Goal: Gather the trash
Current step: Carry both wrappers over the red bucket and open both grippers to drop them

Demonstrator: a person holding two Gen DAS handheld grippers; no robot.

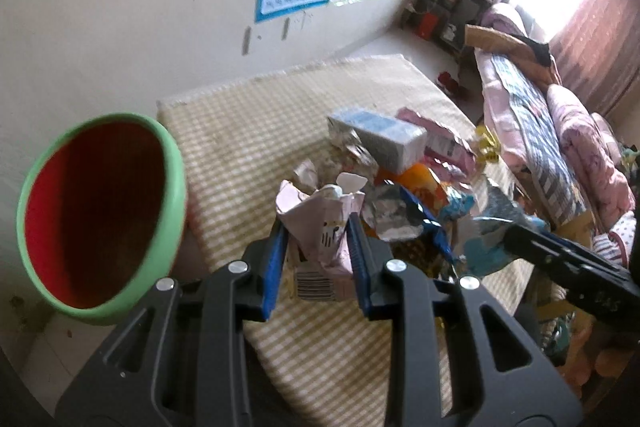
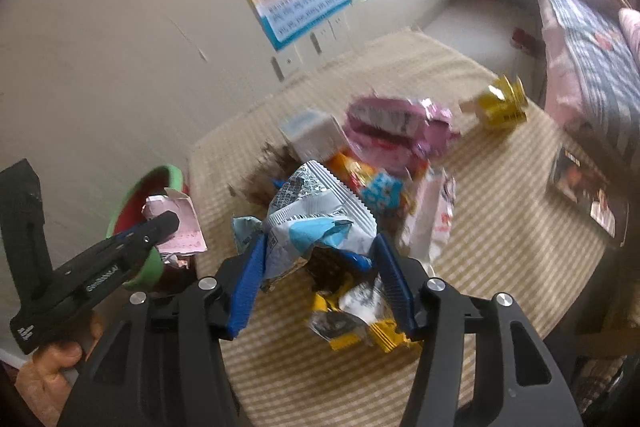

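My left gripper (image 1: 316, 225) is shut on a crumpled pink carton (image 1: 320, 215) with a barcode, lifted above the checked tabletop (image 1: 248, 131). To its left stands a green bin (image 1: 176, 187) with a red inside, its mouth facing me. In the right wrist view the left gripper (image 2: 168, 221) holds the pink carton (image 2: 182, 227) in front of the green bin (image 2: 168, 173). My right gripper (image 2: 320, 247) is shut on a crinkled white and blue wrapper (image 2: 316, 211), held over the trash pile. From the left wrist the right gripper (image 1: 510, 231) and the same wrapper (image 1: 488, 239) show at the right.
On the table lie a white and blue box (image 1: 380, 139), a pink packet (image 2: 392, 127), an orange wrapper (image 2: 356, 173), a yellow and black wrapper (image 2: 352, 319) and a gold piece (image 2: 504, 103). A dark booklet (image 2: 588, 187) lies near the right edge. A bed (image 1: 532, 131) runs along the right; the wall is close behind.
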